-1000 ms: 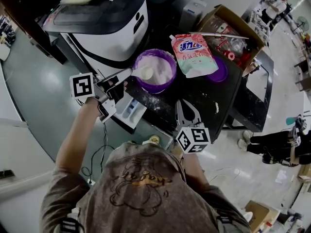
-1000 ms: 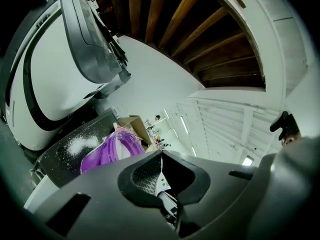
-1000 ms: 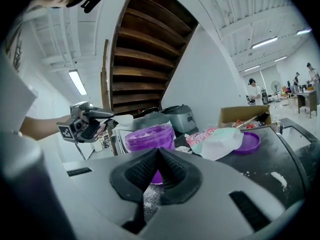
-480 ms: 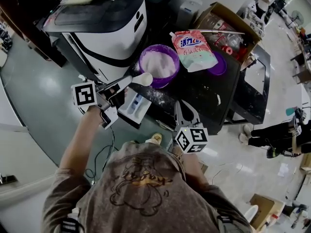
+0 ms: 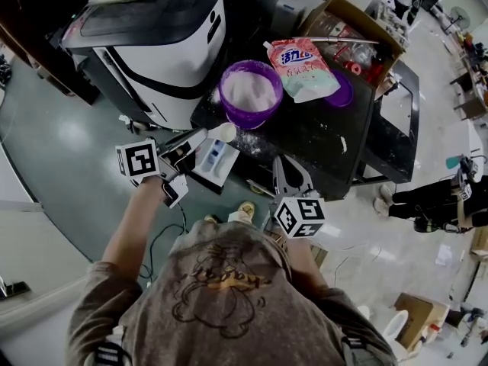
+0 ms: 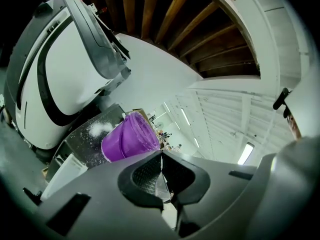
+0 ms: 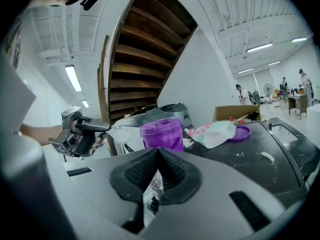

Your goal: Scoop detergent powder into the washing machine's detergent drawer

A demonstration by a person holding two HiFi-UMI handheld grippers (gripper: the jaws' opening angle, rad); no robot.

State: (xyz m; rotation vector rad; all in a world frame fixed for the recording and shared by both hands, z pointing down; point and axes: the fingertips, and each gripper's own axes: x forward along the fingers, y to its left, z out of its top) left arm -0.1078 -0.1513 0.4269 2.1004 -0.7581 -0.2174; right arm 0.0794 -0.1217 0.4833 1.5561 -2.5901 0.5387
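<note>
We've got one washing machine (image 5: pixel 152 44), one purple tub (image 5: pixel 250 91), one purple lid (image 5: pixel 345 95), one detergent pouch (image 5: pixel 305 69) and one cardboard box (image 5: pixel 335 17). One scoop (image 5: pixel 221 133), one drawer (image 5: pixel 213 160), and two grippers: left gripper (image 5: pixel 188 141), right gripper (image 5: pixel 288 165).

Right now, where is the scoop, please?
The scoop sits left of centre in the head view, held by the left gripper, bowl between purple tub and drawer.

You have free room over the open drawer (image 5: pixel 216 158) save for the scoop (image 5: pixel 221 133) in your left gripper (image 5: pixel 189 140), with the washing machine (image 5: pixel 152 44) walling the left, the purple tub (image 5: pixel 250 91), detergent bag (image 5: pixel 306 69) and lid (image 5: pixel 345 96) crowding the far side of the table (image 5: pixel 320 139), and open tabletop ahead of your right gripper (image 5: pixel 288 170).
</note>
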